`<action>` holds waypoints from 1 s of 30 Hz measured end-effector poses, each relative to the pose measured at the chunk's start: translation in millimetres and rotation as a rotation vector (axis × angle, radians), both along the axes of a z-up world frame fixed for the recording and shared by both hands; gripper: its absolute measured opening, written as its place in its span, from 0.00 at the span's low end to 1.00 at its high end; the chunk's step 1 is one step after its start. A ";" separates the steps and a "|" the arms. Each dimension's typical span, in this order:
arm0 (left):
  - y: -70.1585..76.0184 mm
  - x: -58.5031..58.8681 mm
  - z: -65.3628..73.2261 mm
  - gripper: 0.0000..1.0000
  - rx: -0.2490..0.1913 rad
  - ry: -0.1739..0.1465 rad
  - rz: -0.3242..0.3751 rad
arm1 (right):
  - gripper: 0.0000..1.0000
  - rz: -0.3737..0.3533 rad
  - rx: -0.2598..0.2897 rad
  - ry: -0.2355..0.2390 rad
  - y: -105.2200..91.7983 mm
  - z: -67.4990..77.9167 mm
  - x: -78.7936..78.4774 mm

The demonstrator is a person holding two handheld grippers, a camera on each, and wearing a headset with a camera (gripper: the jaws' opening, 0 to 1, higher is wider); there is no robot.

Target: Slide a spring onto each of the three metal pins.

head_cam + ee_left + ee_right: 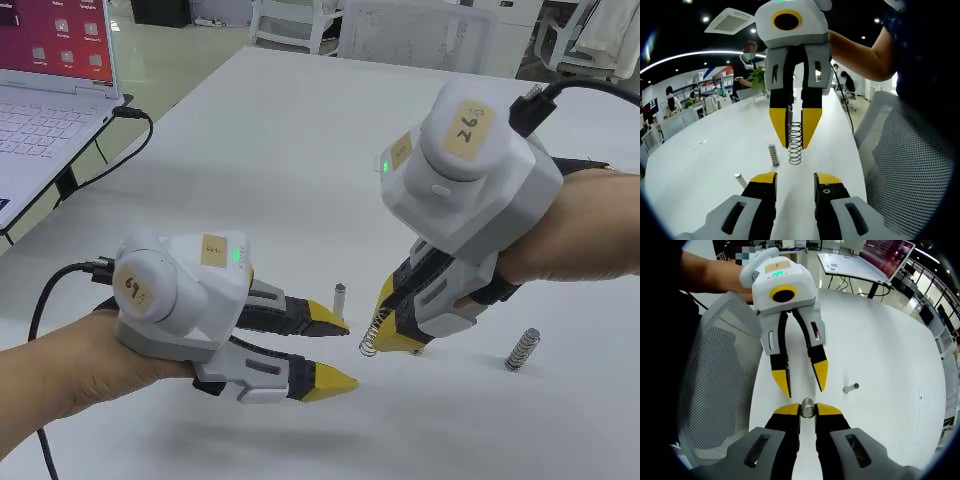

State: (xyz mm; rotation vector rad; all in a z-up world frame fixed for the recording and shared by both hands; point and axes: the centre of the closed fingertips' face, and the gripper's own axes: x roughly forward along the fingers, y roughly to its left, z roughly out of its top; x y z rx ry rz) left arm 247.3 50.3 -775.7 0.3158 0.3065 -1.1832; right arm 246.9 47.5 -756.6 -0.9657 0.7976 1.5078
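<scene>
Nearest to the head camera, the left claw [350,352] hovers low over the white bench [300,150] with its yellow-tipped jaws held apart. Just beyond its tips, the right claw [390,322] points downward and is clamped on a spring [373,334]; the lower end of the spring hangs close to the bench surface. One metal pin [340,298] stands upright on the bench, just behind the two claws. A second spring [522,349] rests on the bench further right, apart from the right claw. The surface is plain matte white. At the far left is an open laptop [45,90] with a black cable [130,150]. Beyond the bench are a pale floor and white chairs. The left gripper view shows an open office with ceiling lights and seated people.
</scene>
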 end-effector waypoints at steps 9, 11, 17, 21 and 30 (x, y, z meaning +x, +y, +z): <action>17.5 4.8 1.5 0.37 -0.022 -0.005 0.076 | 0.08 -0.013 0.006 -0.014 -0.9 6.8 8.5; 21.5 4.6 1.0 0.39 -0.027 0.000 0.091 | 0.08 -0.013 0.005 -0.019 -0.1 8.2 10.2; 31.9 5.0 1.4 0.45 -0.060 0.009 0.140 | 0.08 -0.010 0.008 -0.020 1.7 12.3 13.7; 36.0 4.0 2.2 0.48 -0.085 0.010 0.169 | 0.08 -0.013 0.005 -0.026 0.6 14.6 17.1; 41.7 -2.1 0.1 0.54 -0.112 0.017 0.215 | 0.08 -0.027 0.002 -0.034 -1.7 19.7 25.9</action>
